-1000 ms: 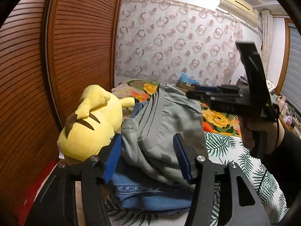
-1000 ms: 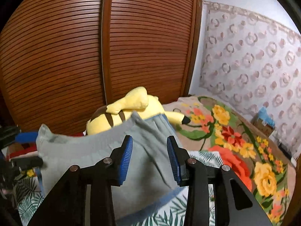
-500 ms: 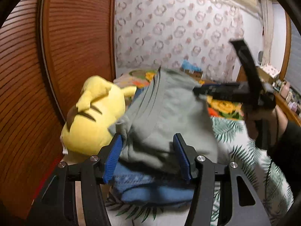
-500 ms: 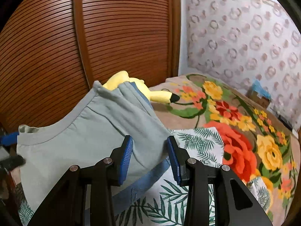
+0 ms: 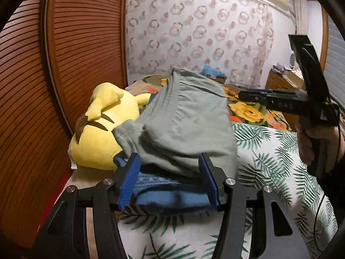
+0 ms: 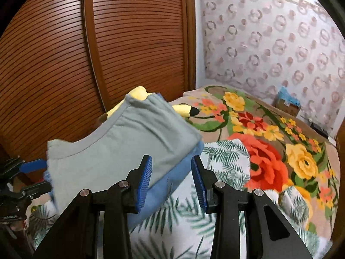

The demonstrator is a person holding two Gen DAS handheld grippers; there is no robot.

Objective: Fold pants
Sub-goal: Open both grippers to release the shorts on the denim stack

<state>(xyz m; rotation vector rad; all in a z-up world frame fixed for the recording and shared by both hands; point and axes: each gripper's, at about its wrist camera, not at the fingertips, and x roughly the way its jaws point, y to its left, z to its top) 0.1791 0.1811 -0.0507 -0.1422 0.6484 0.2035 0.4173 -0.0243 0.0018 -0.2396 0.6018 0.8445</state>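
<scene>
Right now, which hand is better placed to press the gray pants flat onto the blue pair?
Left, probably. The left gripper has its open fingers straddling the near edge of the gray pants atop the blue pants. The right gripper, also open, sits off the stack's corner.

Dim indoor light, fisheye warping, slight blur

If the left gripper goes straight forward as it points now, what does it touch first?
Most likely the grey pants, lying on blue jeans between the open fingers of the left gripper. Depth is unclear; the cloth may already be touching.
</scene>
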